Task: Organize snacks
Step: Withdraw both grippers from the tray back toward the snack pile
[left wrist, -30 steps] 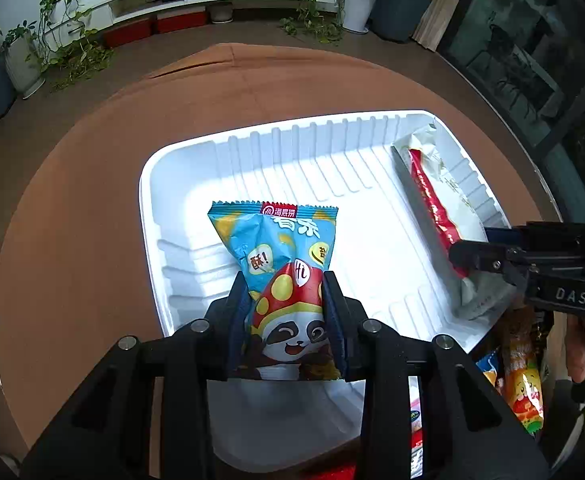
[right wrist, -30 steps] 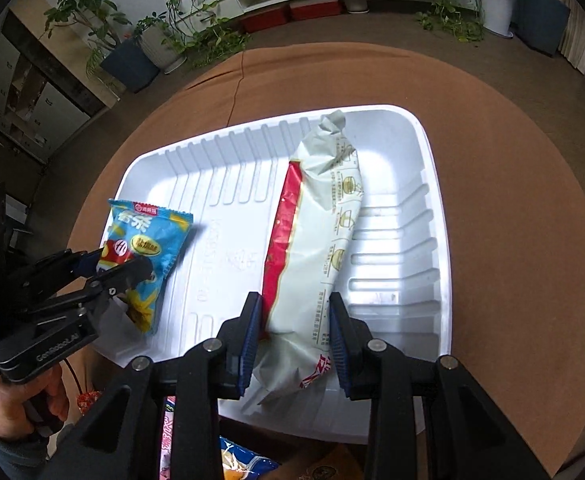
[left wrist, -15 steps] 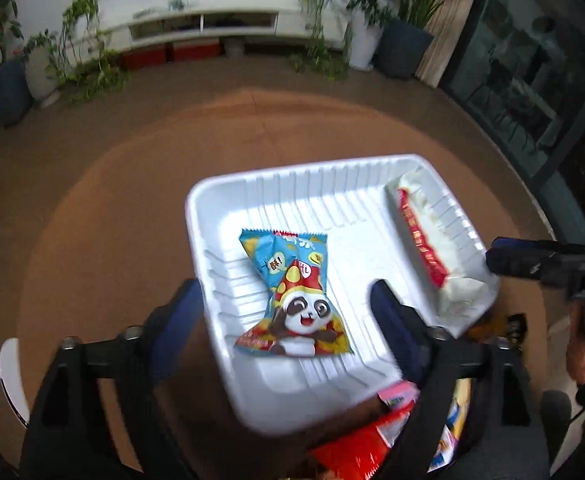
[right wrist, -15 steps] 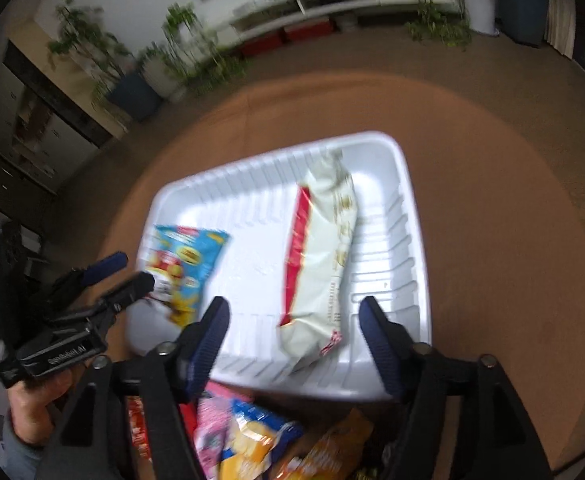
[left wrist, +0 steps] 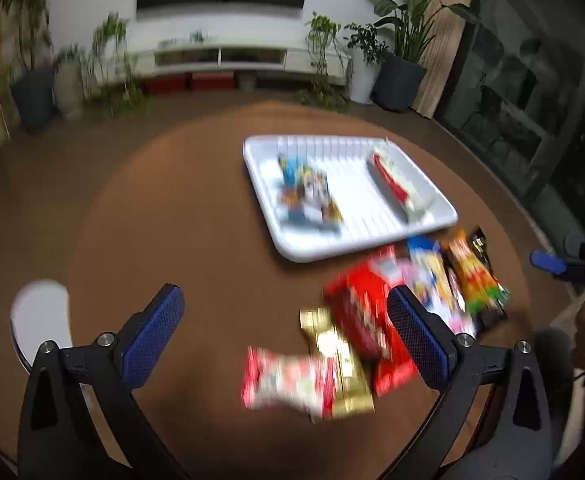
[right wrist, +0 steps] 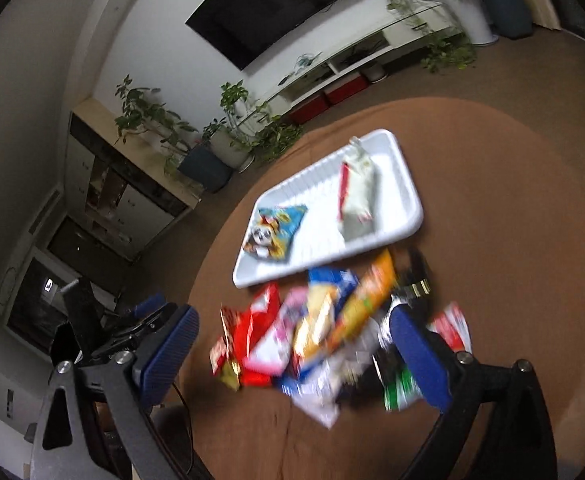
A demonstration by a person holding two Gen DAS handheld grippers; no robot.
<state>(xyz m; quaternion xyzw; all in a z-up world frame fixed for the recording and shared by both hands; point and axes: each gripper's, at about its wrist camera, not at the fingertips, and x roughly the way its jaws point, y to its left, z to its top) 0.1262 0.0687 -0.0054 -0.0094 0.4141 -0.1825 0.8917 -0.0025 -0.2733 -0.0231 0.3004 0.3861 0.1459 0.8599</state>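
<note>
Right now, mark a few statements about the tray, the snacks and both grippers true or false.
1. The white ribbed plastic tray holds two packets. True.
2. The blue panda packet lies on the table. False: it lies in the tray.
3. The left gripper grips a packet. False: its jaws are opening, pressing nothing.
4. The loose snack pile lies outside the tray. True.
5. The right gripper holds the white-and-red packet. False: that lies in the tray.

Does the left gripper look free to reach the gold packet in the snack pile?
Probably yes. The left gripper has its jaws opening with nothing between them, and the gold packet lies on top at the pile's near edge, uncovered.
</note>
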